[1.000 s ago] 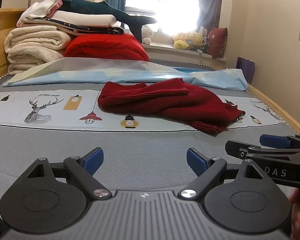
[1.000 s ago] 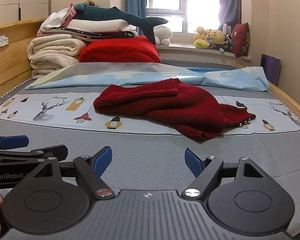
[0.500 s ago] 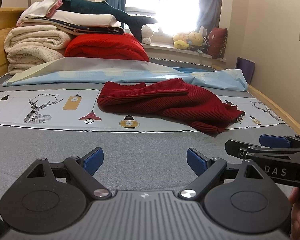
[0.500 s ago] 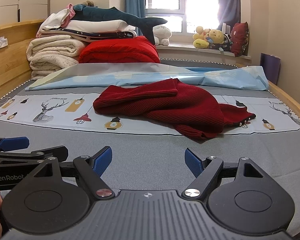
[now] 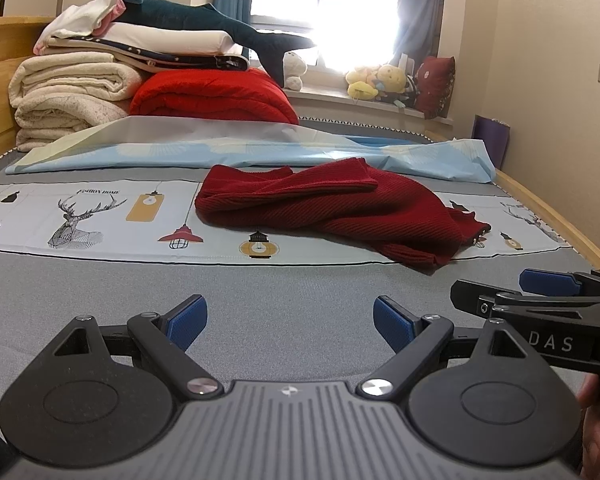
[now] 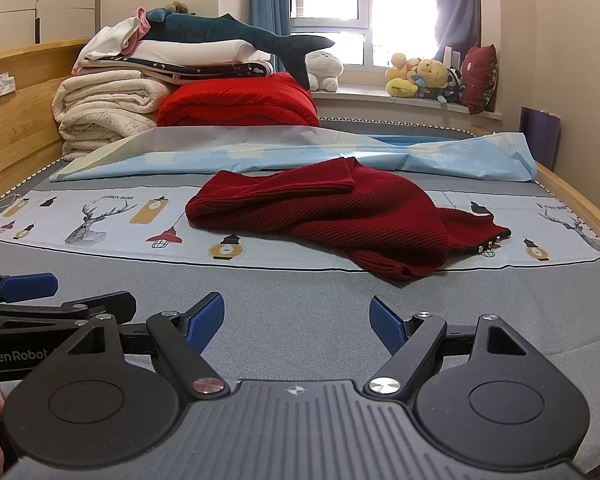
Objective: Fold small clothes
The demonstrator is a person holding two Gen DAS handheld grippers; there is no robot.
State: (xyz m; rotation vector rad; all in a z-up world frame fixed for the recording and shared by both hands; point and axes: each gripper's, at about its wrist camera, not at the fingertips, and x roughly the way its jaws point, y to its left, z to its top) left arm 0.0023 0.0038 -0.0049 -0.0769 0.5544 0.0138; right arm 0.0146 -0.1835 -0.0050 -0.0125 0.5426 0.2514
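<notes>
Honestly, almost nothing has changed over the last second: my left tongs (image 5: pixel 290 318) and right tongs (image 6: pixel 296 320) hover side by side over the bare grey mattress (image 5: pixel 284 280), both spread wide and gripping nothing, just as they were. The red knit sweater (image 6: pixel 332 212) lies in the same rumpled heap, far from me and a little to the right, across the printed deer-and-lantern sheet (image 6: pixel 112 216), one sleeve trailing onto the grey near its right end. So I judge the folding has not begun. Next I would need to reach forward and spread the garment flat before any fold.
</notes>
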